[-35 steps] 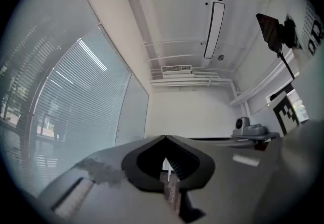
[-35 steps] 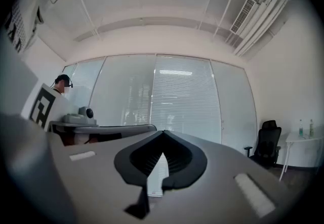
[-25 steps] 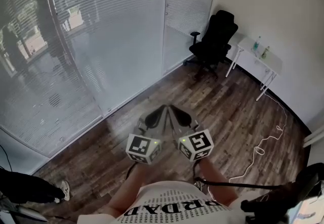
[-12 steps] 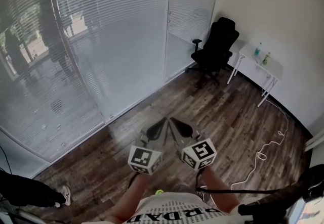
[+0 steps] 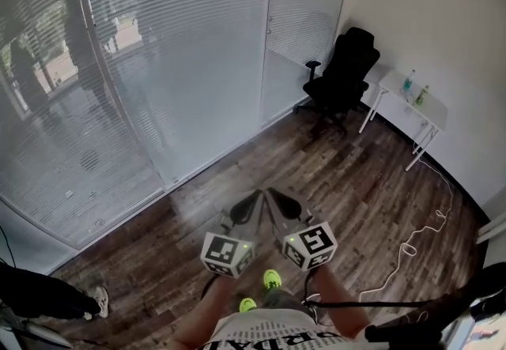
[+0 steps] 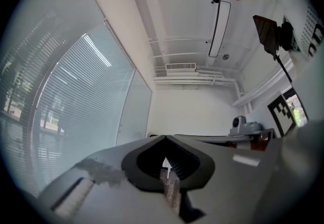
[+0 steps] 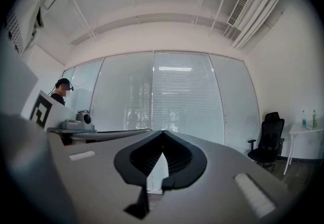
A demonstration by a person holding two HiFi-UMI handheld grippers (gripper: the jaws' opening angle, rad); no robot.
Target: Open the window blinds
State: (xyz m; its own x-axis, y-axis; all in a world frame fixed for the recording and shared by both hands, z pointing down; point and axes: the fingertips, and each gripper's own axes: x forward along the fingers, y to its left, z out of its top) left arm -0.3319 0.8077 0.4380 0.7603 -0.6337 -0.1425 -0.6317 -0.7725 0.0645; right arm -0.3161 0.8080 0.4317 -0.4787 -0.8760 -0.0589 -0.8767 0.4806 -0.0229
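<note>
My left gripper [image 5: 251, 200] and my right gripper [image 5: 275, 198] sit side by side in front of my body, tips leaning toward each other and nearly touching. Each one's jaws are pressed together at the tips with nothing between them; through the small gap behind the tips I see only the room beyond. My forearms are mostly hidden under the marker cubes, and my shirt is cut off by the bottom edge of the head view.

The window blinds [image 5: 182, 48] hang lowered over the glass wall ahead and to my left, well apart from both grippers. Their slats let through only dim shapes from outside, and their top runs out of the head view.

At the far right an office chair [image 5: 345, 68] stands near a small white table [image 5: 433, 107]; the bottles [image 5: 409, 81] on it are too small to read. A white cable [image 5: 411, 242] trails over the wood floor [image 5: 348, 175]. At the lower left another person's leg and shoe [image 5: 99, 299] show, the rest cut off
</note>
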